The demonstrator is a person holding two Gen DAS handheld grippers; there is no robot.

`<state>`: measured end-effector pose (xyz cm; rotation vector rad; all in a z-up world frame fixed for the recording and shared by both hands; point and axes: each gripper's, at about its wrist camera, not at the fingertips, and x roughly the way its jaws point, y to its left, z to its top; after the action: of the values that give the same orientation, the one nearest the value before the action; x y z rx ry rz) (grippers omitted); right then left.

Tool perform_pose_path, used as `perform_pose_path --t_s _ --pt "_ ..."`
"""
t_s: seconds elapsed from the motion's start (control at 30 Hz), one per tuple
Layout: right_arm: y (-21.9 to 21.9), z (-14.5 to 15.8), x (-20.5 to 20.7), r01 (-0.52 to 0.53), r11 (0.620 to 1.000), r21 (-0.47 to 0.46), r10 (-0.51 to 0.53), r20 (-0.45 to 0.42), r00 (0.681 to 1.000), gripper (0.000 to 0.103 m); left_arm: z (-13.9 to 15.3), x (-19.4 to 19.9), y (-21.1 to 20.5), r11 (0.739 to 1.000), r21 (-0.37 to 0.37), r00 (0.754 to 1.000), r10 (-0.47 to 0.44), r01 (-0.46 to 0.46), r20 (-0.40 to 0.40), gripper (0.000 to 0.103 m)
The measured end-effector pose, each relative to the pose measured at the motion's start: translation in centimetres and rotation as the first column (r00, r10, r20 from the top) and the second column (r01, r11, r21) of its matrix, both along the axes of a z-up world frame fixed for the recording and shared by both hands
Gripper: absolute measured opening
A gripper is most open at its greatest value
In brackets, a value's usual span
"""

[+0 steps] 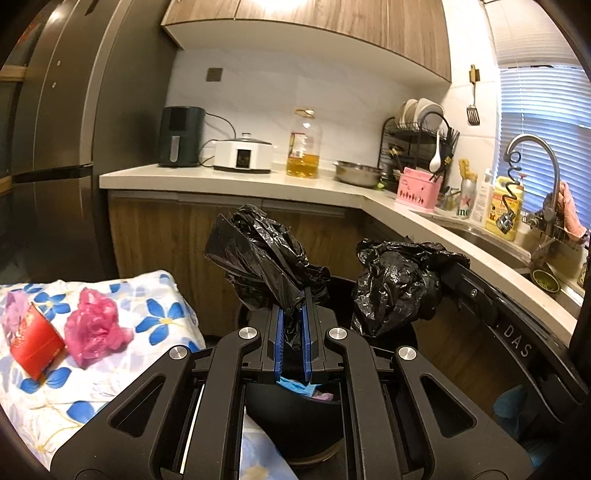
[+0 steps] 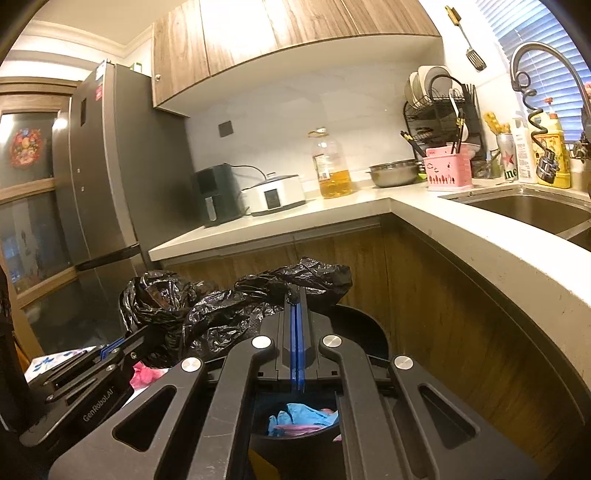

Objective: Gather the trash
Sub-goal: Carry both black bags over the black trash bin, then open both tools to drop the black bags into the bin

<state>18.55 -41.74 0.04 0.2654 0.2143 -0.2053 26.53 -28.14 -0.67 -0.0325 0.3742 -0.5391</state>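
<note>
Step in hand: closing the black bag (image 1: 266,254) lining the bin (image 2: 354,321) below the counter (image 1: 236,181). Left gripper (image 1: 293,332) pinches one bunched bag edge; right gripper (image 2: 296,328) is clamped tight on the other. Next, likely: cross and knot them. Pink wad (image 1: 92,328) and red carton (image 1: 35,338) lie uncollected on the floral cloth (image 1: 155,306).

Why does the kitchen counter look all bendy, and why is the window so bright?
Left wrist view: the fisheye lens bends the pale stone counter into a curve and darkens the corners; the slatted window blind glows washed-out blue-white. Right wrist view: the same counter bows even more, warm light glares on the wooden wall cupboards, and the crinkly black plastic bin bag shows shiny highlights.
</note>
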Motion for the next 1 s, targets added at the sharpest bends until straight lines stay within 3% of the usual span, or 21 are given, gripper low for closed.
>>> perform_pose_path --t_s 0.77,0.87,0.9,0.93,1.0 --pt "-2.0 -0.9 2.7 -0.002 1.0 0.004 0.002 -0.043 0.999 0.002 -2.2 2.5 -2.8 0.994 0.061 0.995 -0.09 0.093 -0.045 0.008" --pt "-2.2 -1.0 2.9 0.001 1.0 0.01 -0.001 -0.051 0.999 0.002 -2.4 2.6 -3.0 0.992 0.069 0.994 -0.104 0.107 -0.042 0.03" --pt "-2.3 -1.1 3.0 0.004 1.0 0.012 -0.004 -0.055 0.998 0.002 -2.5 2.6 -2.9 0.992 0.068 0.994 -0.101 0.104 -0.041 0.051" --pt "-2.4 -1.1 3.0 0.006 1.0 0.016 -0.005 -0.057 0.998 0.003 -2.5 2.6 -2.9 0.993 0.062 0.994 -0.1 0.102 -0.041 0.06" --pt "-2.7 -1.2 3.1 0.007 1.0 0.028 -0.006 -0.059 0.998 0.009 -2.6 2.8 -2.5 0.994 0.047 0.994 -0.099 0.102 -0.051 0.062"
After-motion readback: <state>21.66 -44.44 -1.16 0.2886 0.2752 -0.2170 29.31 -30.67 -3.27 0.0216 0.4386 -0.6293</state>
